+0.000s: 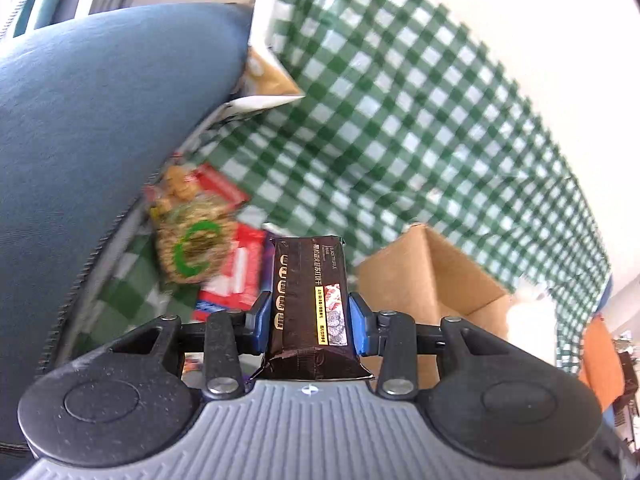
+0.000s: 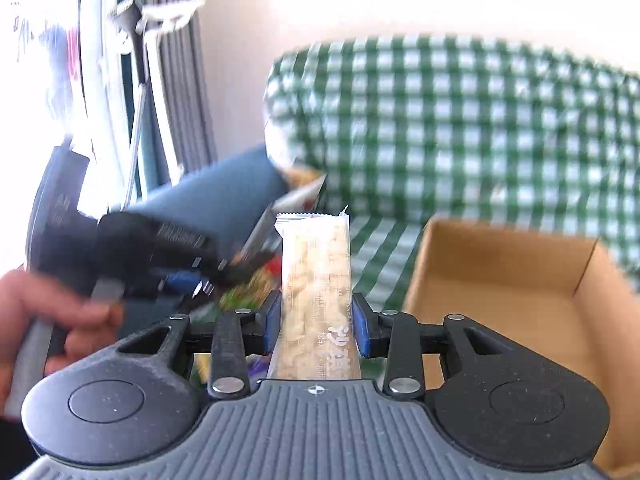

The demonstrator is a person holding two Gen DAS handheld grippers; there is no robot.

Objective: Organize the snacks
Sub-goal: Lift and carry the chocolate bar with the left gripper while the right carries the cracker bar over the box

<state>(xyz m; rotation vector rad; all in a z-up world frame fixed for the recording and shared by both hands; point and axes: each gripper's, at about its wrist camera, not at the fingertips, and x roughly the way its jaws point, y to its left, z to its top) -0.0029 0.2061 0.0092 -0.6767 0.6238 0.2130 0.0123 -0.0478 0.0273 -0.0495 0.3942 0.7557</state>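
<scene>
My left gripper [image 1: 308,322] is shut on a dark brown snack packet [image 1: 310,292] and holds it above a pile of snacks: a round oat-biscuit pack with a green ring [image 1: 194,246] and red packets [image 1: 236,276]. An open cardboard box [image 1: 436,276] stands just to the right of it. My right gripper [image 2: 316,320] is shut on a long clear packet of pale crackers [image 2: 316,280], held upright to the left of the cardboard box [image 2: 512,292]. The left gripper [image 2: 132,256] shows blurred at the left of the right wrist view.
Everything sits on a green-and-white checked sofa [image 1: 400,120]. A dark blue cushion [image 1: 100,140] lies at the left over a white-and-tan bag [image 1: 264,80]. An orange object [image 1: 600,360] is at the far right. A window and curtains [image 2: 160,60] stand behind.
</scene>
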